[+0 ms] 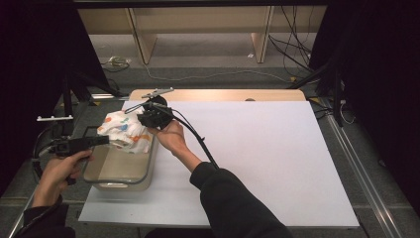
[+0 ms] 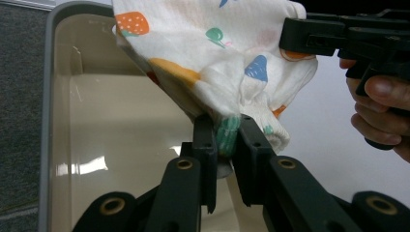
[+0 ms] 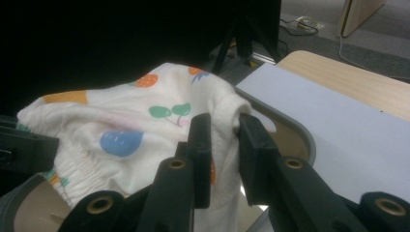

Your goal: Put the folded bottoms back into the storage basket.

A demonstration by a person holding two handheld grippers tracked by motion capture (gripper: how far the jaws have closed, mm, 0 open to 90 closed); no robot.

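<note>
A white cloth (image 1: 124, 131) printed with fruit shapes hangs bunched over a clear bin (image 1: 119, 171) at the table's left edge. My left gripper (image 1: 101, 141) comes in from the left, shut on a gathered fold of the cloth (image 2: 227, 133) above the bin's beige floor (image 2: 121, 140). From the right, my right gripper (image 1: 148, 118) is shut on the cloth's upper edge (image 3: 223, 130). The cloth (image 3: 121, 135) is stretched between both grippers. In the left gripper view the right gripper (image 2: 295, 36) and its hand appear at the top right.
A white sheet (image 1: 267, 153) covers most of the wooden table (image 1: 218, 94). The bin's rim (image 3: 290, 128) curves just right of the right jaws. Black stands and cables surround the table, with wooden furniture legs on the floor behind.
</note>
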